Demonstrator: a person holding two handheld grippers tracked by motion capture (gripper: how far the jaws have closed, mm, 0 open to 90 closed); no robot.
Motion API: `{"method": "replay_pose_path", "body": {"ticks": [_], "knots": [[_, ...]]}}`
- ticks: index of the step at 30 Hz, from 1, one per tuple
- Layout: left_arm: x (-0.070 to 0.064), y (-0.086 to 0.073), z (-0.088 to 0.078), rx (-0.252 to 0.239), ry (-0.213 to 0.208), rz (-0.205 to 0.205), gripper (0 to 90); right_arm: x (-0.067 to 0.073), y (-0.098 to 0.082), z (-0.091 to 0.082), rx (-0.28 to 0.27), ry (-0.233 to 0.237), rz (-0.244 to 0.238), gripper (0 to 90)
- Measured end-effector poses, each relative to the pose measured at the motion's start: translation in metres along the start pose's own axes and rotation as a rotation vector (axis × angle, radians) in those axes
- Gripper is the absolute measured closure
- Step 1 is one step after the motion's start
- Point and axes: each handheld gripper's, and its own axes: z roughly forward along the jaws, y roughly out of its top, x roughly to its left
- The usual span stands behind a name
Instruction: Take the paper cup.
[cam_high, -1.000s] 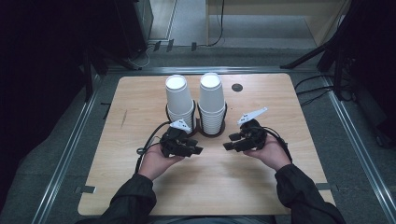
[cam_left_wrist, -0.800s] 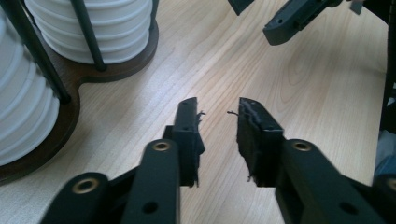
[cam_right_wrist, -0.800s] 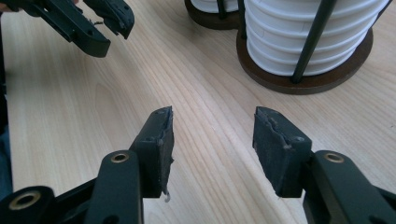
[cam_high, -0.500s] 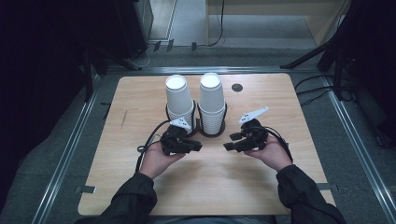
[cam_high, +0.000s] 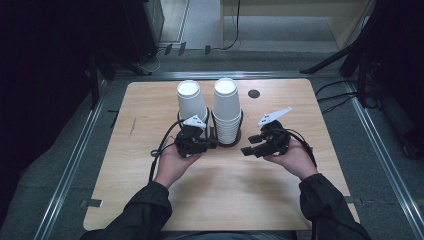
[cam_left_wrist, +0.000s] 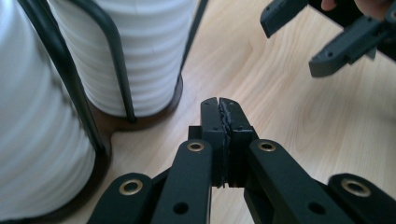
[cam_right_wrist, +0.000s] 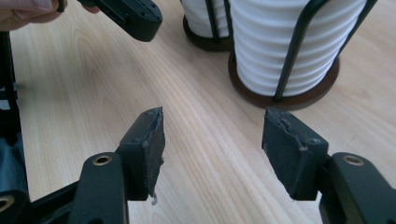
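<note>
Two tall stacks of white paper cups stand side by side near the middle of a pale wood-grain table, each seated in a black wire holder with a round dark-brown base. The left stack and the right stack are both ribbed down their sides by the rolled rims of the nested cups, and thin black rods rise along their walls. The cups are smooth, matt and tapering, open at the top. The left gripper lies low over the table just in front of the holders, its black jaws having just closed, pressed flat together with nothing between them; their rubber pads look rough and chewed at the edges. The right gripper sits just beside the right stack's base, its jaws having just been opening, now parted over bare wood with nothing between them, pads worn and ragged.
</note>
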Motion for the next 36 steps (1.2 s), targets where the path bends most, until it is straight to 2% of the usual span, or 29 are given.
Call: {"method": "replay_pose_path", "body": {"ticks": [5, 6, 9, 11, 15, 17, 20, 23, 29, 30, 35, 36], "knots": [[0.001, 0.01, 0.0, -0.02, 0.026, -0.013, 89.8, -0.002, 0.009, -0.005, -0.004, -0.007, -0.007, 37.4], [0.0, 0.015, 0.0, -0.028, 0.048, -0.012, 89.7, -0.003, 0.014, -0.008, -0.003, -0.006, -0.01, 37.2], [-0.002, 0.021, 0.0, -0.035, 0.062, -0.013, 89.4, -0.004, 0.019, -0.011, -0.002, -0.013, -0.018, 37.2], [-0.003, 0.027, 0.0, -0.033, 0.095, -0.005, 89.5, -0.007, 0.027, -0.017, -0.004, -0.02, -0.019, 36.4], [-0.003, 0.031, 0.005, -0.035, 0.132, -0.009, 89.5, -0.011, 0.039, -0.023, -0.009, -0.031, -0.012, 35.0], [-0.004, 0.032, 0.005, -0.055, 0.147, -0.008, 89.5, -0.011, 0.044, -0.025, -0.007, -0.034, -0.018, 35.0], [-0.005, 0.034, 0.004, -0.07, 0.151, 0.006, 89.4, -0.01, 0.054, -0.029, -0.006, -0.036, -0.037, 35.6], [-0.004, 0.035, 0.006, -0.064, 0.15, -0.009, 89.4, -0.01, 0.066, -0.032, -0.011, -0.043, -0.048, 34.1], [-0.002, 0.035, 0.009, -0.055, 0.162, -0.003, 89.1, -0.011, 0.086, -0.035, -0.017, -0.041, -0.063, 31.2], [-0.001, 0.035, 0.009, -0.056, 0.157, -0.003, 88.8, -0.012, 0.095, -0.035, -0.006, -0.044, -0.069, 31.1], [0.0, 0.035, 0.01, -0.054, 0.161, -0.003, 88.6, -0.014, 0.109, -0.035, 0.012, -0.06, -0.075, 30.3], [0.0, 0.035, 0.01, -0.055, 0.16, -0.004, 88.6, -0.015, 0.116, -0.036, 0.011, -0.062, -0.08, 27.7]]}}
